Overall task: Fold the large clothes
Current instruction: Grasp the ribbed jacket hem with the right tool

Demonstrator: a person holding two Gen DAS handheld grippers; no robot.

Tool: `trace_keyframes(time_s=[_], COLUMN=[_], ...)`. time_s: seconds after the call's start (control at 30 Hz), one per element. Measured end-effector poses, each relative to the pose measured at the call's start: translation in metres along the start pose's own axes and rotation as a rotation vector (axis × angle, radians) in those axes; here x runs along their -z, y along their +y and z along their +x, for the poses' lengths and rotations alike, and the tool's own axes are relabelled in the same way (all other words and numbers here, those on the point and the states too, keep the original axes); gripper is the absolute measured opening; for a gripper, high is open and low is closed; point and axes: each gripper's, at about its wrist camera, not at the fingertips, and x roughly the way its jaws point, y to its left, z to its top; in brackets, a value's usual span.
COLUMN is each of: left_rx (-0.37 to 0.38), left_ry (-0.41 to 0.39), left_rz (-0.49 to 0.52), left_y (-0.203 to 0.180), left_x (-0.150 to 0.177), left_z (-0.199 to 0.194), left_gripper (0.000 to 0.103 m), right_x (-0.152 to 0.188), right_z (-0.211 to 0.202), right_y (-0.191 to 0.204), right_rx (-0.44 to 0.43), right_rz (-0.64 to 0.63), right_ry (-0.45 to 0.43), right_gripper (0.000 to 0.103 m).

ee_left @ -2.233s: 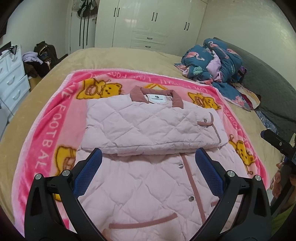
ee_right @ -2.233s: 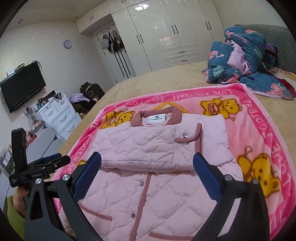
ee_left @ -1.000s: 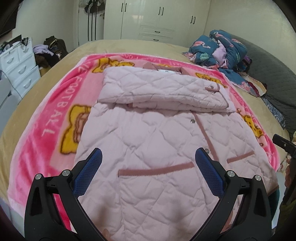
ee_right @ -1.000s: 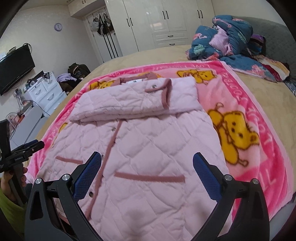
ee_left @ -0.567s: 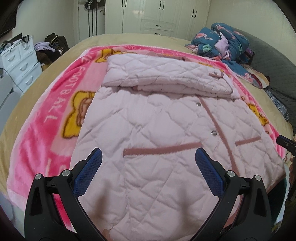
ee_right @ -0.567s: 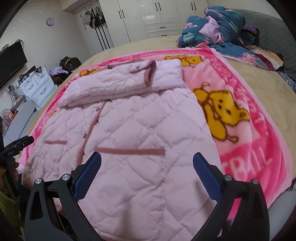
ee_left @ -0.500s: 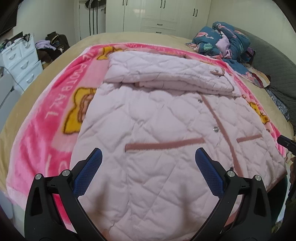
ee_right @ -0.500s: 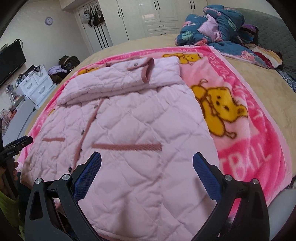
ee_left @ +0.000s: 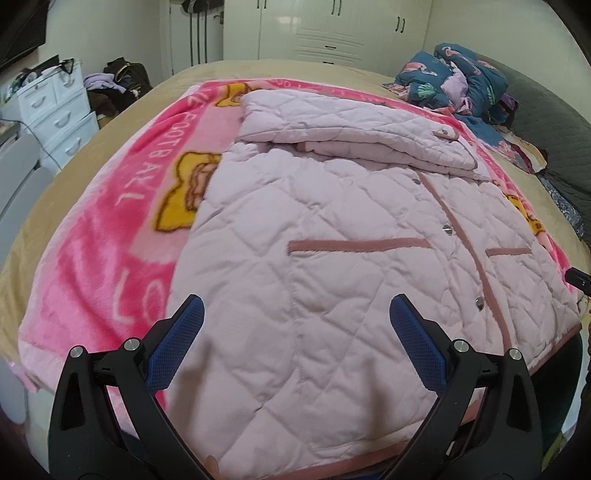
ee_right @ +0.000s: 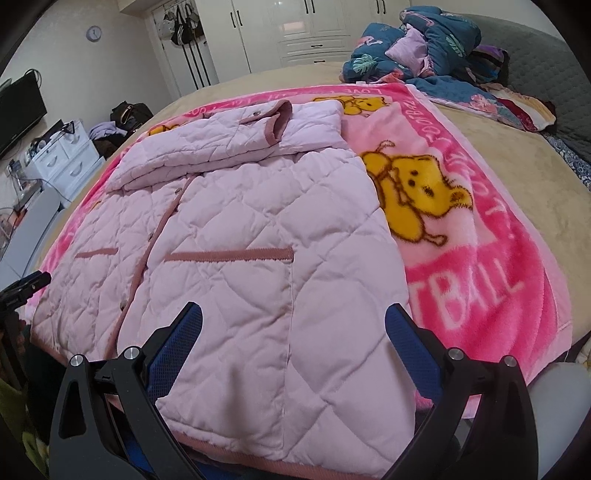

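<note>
We note a bedroom with pale walls and a wide bed [ee_right: 480,155] under a tan cover, a pink cartoon-bear blanket [ee_right: 461,266] spread over it. White wardrobes [ee_left: 332,29] with dark handles line the far wall; bags [ee_right: 183,27] hang on one door beside them. A round clock [ee_right: 94,33] hangs on the wall at left and a dark television [ee_right: 18,114] is mounted lower. A white drawer unit [ee_left: 55,110] stands by the bed's left side, with dark bags and clothes [ee_left: 118,85] heaped near it. A blue patterned quilt [ee_right: 413,44] is bundled at the far right, against a grey padded headboard [ee_left: 546,140]. Light is even and soft.
</note>
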Motion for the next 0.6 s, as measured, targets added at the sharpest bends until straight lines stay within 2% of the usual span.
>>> trace_keyframes(time_s=[0.3, 0.6], left_rx=[-0.046, -0.067], left_ry=[0.013, 0.038], left_rz=[-0.047, -0.062], left_y=[0.029, 0.043], left_x=[0.011, 0.024], left_z=[-0.006, -0.008], left_gripper=[0.094, 0.095], right_x=[0.015, 0.031], right_z=[-0.001, 0.001], right_y=[-0.009, -0.024], right_rx=[0.012, 0.016], right_rz=[0.014, 0.037], right_ry=[0.028, 0.082], right_gripper=[0.099, 0.099])
